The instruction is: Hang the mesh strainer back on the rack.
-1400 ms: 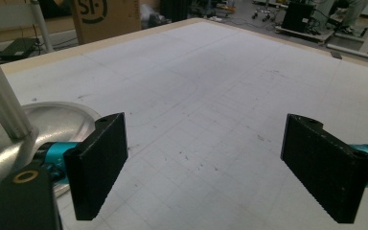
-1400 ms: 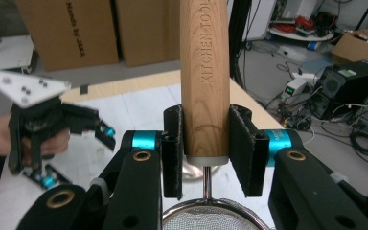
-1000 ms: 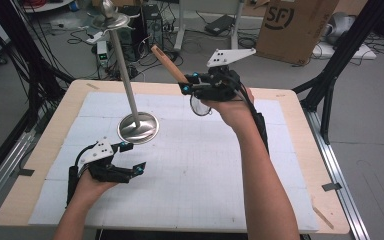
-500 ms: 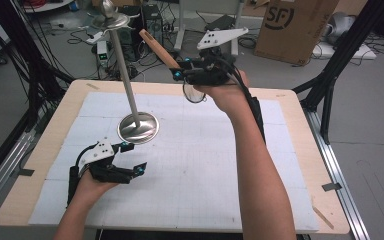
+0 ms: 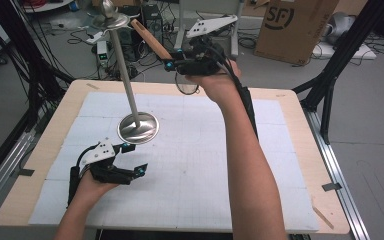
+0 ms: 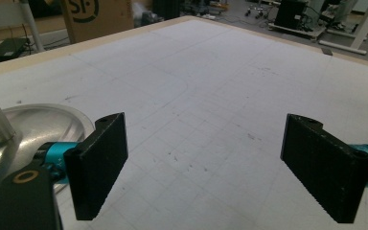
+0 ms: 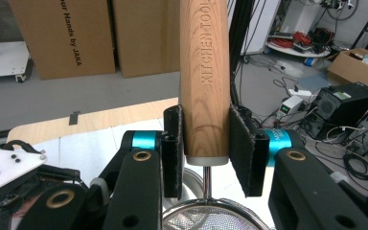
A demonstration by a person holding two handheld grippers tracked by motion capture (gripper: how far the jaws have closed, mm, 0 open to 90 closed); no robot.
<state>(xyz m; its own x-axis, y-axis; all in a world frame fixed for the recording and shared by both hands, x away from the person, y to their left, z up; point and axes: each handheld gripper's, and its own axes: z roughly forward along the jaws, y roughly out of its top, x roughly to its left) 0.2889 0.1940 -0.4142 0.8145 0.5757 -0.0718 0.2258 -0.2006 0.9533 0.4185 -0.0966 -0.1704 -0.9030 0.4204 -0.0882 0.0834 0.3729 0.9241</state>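
Tongs of the right hand (image 7: 205, 153) pinching a strainer (image 7: 205, 72) by the low end of its wooden handle, just above the metal neck, mesh bowl (image 5: 187, 85) hanging below. Held high over the far side of the table (image 5: 290, 165), handle slanting up and left toward the top of a steel stand (image 5: 126, 75). Probably light and stiff; wood grips well, mesh dents easily. Best taken on the handle, as now. Left tongs (image 6: 206, 163) spread, empty, resting near the stand's base.

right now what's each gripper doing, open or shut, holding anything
left gripper: jaws open, nothing between them, low over the table.
right gripper: jaws shut on the strainer's wooden handle, held up in the air.
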